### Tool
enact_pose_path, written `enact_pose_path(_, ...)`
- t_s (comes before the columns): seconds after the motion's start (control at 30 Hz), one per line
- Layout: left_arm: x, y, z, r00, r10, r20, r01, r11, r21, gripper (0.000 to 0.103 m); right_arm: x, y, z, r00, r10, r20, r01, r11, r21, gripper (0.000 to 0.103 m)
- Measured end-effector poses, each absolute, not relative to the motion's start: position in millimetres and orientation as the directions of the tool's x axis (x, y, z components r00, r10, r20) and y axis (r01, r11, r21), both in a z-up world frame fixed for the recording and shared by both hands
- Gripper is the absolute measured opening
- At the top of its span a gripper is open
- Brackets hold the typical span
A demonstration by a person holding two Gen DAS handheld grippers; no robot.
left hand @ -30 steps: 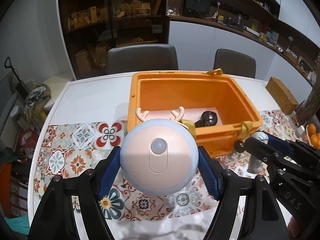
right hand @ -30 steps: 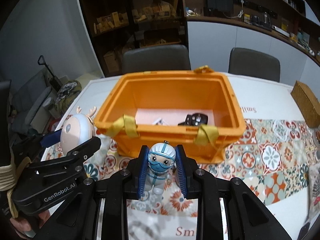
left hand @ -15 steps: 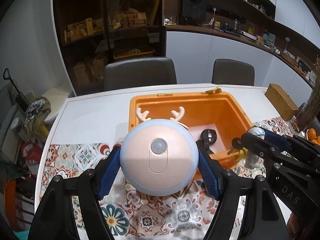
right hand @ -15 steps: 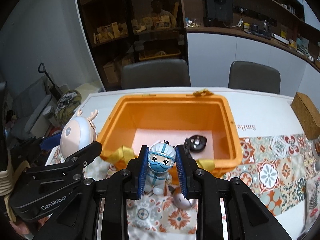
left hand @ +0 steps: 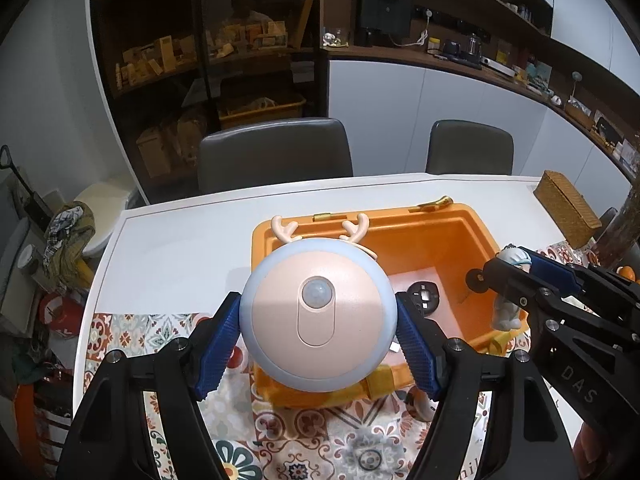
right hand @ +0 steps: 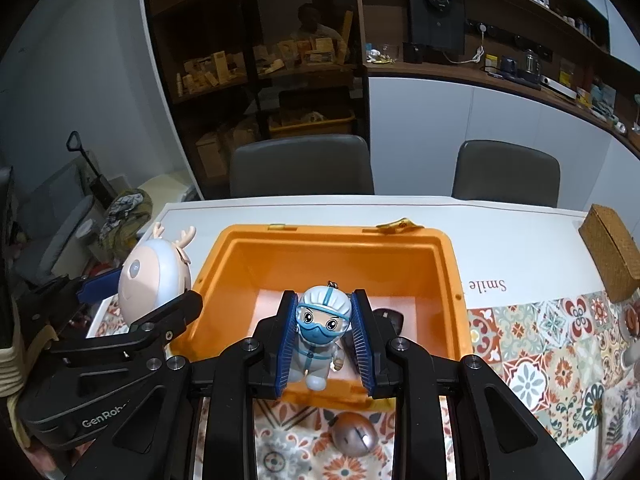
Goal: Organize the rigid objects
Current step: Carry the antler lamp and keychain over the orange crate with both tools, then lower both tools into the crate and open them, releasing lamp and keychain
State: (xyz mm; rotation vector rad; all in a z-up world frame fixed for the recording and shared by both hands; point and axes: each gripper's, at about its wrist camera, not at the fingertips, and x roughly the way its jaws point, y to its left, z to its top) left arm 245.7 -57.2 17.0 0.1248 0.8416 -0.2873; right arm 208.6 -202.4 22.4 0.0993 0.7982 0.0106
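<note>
Orange bin [right hand: 448, 276] holding one dark item [right hand: 390, 318] so far; left gripper [left hand: 318, 340] clenching deer lamp [left hand: 318, 320], right gripper [right hand: 324, 336] clenching masked figurine [right hand: 320, 336] above it, unreleased; silver mouse [right hand: 354, 434] left before it

Indoor light was dim and warm, coming from overhead. Both views were sharp in the middle, with heavy fisheye bending and black vignette at the corners. The shelves [left hand: 208, 52] sat dark. The tabletop [right hand: 500, 216] showed soft glare and the bin [right hand: 344, 256] cast soft shadows.

Both wrist cameras look steeply down, close above the shared orange bin [left hand: 476, 240], facing the chairs [right hand: 302, 168].
</note>
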Motion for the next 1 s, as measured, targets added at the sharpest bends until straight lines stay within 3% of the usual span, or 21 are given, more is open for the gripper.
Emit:
enact_pose_path(0.53, 289, -69, -29, 0.505, -0.182, -0.844, 0.305, 0.952, -0.022, 0.074, 250, -217, -24, 0.577, 0.053, -0.815, 0.075, 0.99, 0.117, 0.028)
enact_pose_path(1.0, 295, -77, -60, 0.422, -0.144, -0.895, 0.308, 0.951, -0.008, 0.075, 254, -219, -46, 0.528, 0.043, -0.848, 0.084, 0.991, 0.102, 0.028)
